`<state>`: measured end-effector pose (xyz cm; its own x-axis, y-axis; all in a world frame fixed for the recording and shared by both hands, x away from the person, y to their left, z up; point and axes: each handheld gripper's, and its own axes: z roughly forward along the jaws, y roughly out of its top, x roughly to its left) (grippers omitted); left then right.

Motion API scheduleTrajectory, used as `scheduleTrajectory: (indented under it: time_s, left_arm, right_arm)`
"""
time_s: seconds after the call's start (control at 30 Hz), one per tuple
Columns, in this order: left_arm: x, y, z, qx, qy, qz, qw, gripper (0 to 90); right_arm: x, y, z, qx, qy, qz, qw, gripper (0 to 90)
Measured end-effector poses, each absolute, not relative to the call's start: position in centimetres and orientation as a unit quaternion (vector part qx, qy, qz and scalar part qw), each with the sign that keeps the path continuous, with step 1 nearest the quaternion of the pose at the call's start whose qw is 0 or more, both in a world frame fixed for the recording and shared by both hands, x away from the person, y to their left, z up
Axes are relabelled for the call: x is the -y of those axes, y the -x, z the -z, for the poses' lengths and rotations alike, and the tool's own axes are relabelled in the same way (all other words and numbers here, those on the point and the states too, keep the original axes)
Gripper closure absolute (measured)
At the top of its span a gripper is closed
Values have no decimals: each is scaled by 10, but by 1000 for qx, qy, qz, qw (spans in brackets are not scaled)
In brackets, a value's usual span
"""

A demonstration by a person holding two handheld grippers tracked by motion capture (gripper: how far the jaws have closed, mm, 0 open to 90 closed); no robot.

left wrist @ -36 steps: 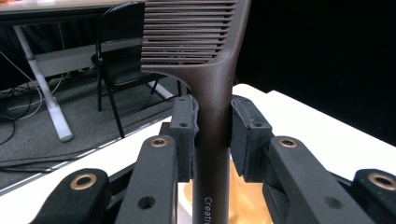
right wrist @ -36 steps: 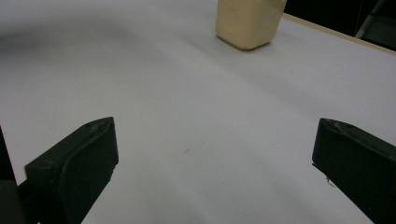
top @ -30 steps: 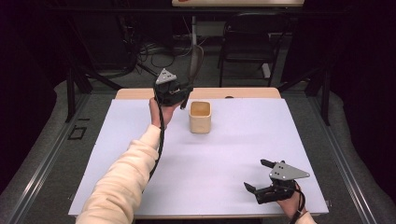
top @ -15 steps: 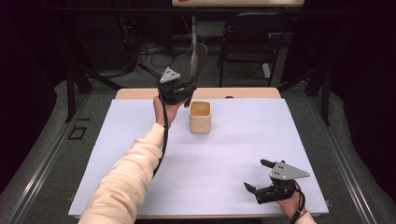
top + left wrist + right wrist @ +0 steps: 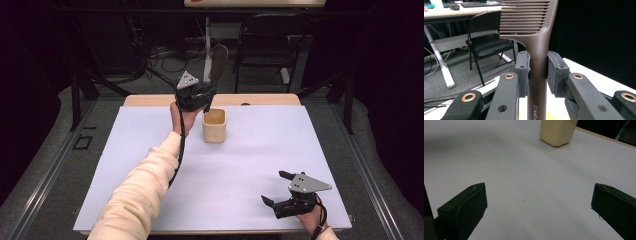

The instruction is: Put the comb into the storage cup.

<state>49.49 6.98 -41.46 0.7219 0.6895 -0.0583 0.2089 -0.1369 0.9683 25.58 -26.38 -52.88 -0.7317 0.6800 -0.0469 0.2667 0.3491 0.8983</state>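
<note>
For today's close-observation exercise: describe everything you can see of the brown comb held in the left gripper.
The dark brown plastic comb stands upright, its matte, faintly speckled handle clamped between the left gripper's two padded black jaws. Fine parallel teeth project sideways from a thick spine above the grip. Pale lettering beginning "Creati" runs along the lower handle. In the high view it is raised just behind the beige cup.

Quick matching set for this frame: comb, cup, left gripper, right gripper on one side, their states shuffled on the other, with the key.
Things:
1. brown comb
2. beige cup
3. left gripper
4. right gripper

States:
A. jaws wide apart, nothing between them, low over the white table sheet near the front edge
B. stands upright on the sheet, open top
C. handle clamped between two black pads, teeth end pointing up
D. raised beside the cup's far left, shut on a handle

Pairs: 1-C, 2-B, 3-D, 4-A
</note>
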Motion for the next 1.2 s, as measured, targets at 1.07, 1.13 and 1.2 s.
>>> scheduleTrajectory:
  time_s: [1.07,1.13,1.2]
  left_arm:
    - [-55,-497,442,-306,-715,-193,598,723]
    - [-56,-497,446,-309,-716,-189,597,723]
    - [-56,-497,448,-309,-717,-190,595,723]
  right_arm:
    - [264,-255,529,-794,-298,-486,212,1]
    - [264,-255,529,-794,-297,-485,213,1]
    - [264,-255,529,-794,-297,-486,213,1]
